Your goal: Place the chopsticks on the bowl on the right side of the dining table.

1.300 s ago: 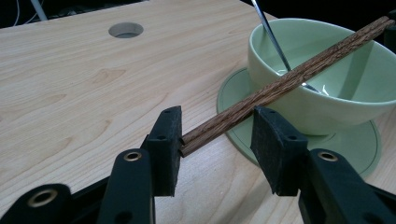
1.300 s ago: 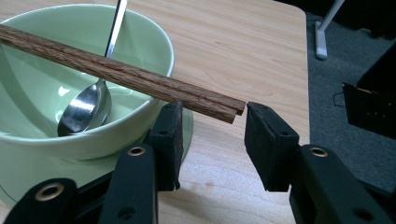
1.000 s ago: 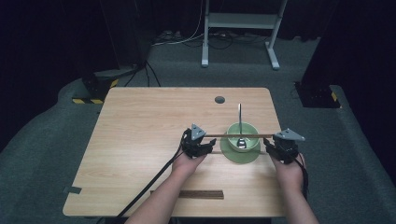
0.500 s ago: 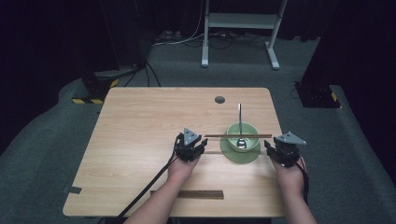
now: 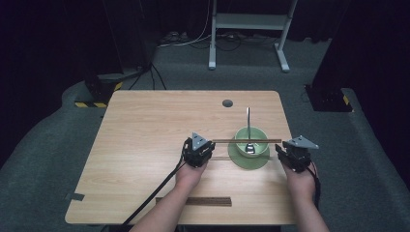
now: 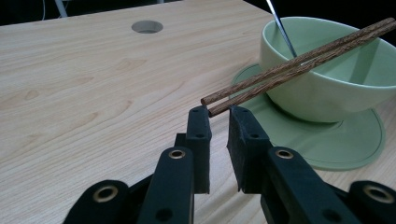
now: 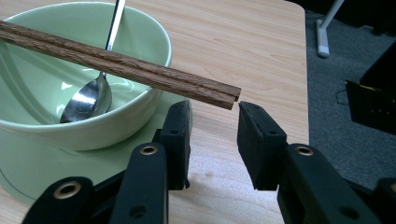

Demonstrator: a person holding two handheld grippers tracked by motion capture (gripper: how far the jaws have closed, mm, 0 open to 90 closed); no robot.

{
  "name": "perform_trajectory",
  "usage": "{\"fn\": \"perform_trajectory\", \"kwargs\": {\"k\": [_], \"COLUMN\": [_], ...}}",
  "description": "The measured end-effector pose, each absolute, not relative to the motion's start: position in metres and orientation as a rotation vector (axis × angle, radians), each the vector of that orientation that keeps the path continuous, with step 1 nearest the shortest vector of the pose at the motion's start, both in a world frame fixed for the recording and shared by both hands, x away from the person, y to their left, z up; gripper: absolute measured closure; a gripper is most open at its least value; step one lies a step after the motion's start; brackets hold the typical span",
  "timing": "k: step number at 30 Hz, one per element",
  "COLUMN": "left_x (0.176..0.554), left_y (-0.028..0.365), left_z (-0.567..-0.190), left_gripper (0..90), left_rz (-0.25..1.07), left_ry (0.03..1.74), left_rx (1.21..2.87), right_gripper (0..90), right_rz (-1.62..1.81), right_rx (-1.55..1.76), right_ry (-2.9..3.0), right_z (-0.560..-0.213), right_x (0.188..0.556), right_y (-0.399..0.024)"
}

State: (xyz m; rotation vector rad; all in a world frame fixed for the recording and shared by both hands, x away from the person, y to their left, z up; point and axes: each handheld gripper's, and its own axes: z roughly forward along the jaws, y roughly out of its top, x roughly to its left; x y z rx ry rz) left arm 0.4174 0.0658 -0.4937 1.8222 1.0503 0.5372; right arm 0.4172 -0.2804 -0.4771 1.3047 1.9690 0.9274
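Because the pair of dark wooden chopsticks (image 5: 246,141) rests balanced across the pale green ceramic bowl (image 5: 251,138), the left gripper (image 6: 218,122) and right gripper (image 7: 212,119) flank its ends, jaws apart, gripping nothing.

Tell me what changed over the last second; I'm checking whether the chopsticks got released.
Both hand-held grippers drew outward from the chopsticks: the left hand-held gripper leftward, the right hand-held gripper rightward. Each now stands open just off a chopstick tip, so the pair looks released. The chopsticks still lie across the green bowl, the spoon still rests in it, and the saucer has not shifted.
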Motion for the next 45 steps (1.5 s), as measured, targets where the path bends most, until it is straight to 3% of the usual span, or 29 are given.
{"fn": "perform_trajectory", "kwargs": {"k": [45], "left_x": [0.4197], "left_y": [0.0663], "left_z": [-0.4973], "left_gripper": [85.0], "left_rz": [0.546], "left_ry": [1.057], "left_rx": [1.828], "right_gripper": [67.7], "right_rz": [0.914], "right_rx": [1.305], "right_ry": [1.964], "right_z": [-0.4765], "right_x": [0.4206], "right_y": [-0.2802]}}
